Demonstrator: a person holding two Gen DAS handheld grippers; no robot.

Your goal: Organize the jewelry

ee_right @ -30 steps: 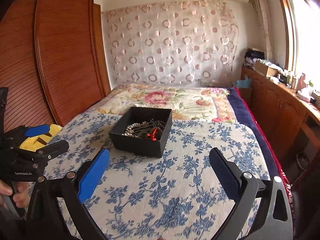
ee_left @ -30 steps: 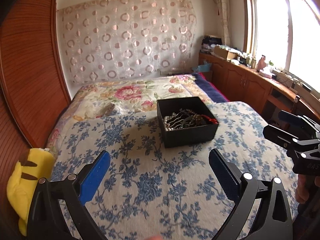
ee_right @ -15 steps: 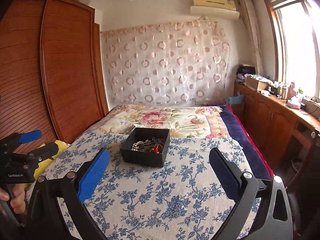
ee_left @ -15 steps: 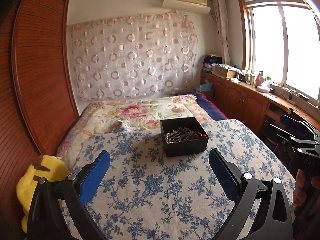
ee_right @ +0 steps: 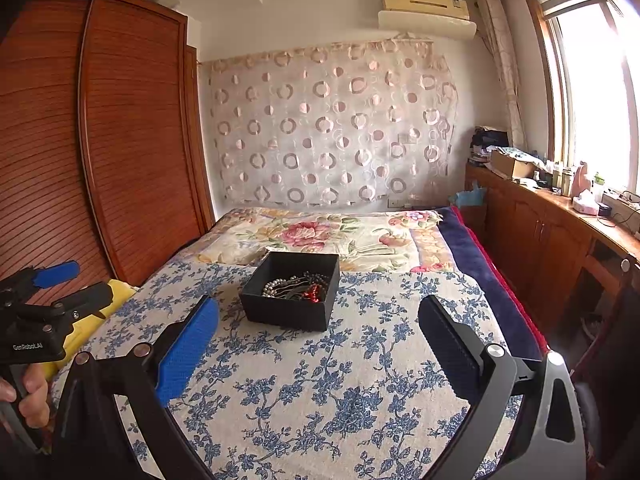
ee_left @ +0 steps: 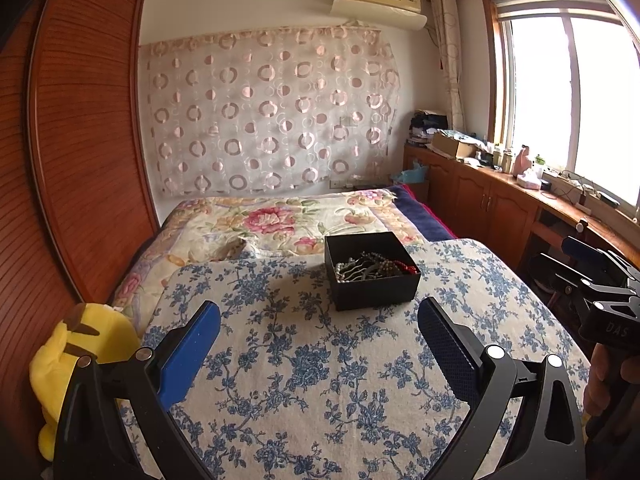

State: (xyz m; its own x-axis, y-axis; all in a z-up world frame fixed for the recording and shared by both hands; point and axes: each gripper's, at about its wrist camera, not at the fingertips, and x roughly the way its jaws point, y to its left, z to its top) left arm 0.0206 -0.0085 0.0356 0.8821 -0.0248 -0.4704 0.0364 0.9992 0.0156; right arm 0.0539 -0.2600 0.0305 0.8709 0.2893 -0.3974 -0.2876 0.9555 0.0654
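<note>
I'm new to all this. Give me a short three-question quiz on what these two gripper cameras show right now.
1. True or false: the square black jewelry box sits on the blue-flowered white blanket with no lid on it.
2. Which applies to the left hand-held gripper?
A. shut on a necklace
B. open, holding nothing
C. inside the box
3. Fill in: a yellow ____ toy lies at the bed's edge by the brown wooden wardrobe.

Key
1. True; the tangled beads and chains inside show from above.
2. B; the right hand-held gripper is open too, and both are short of the box.
3. plush
</note>
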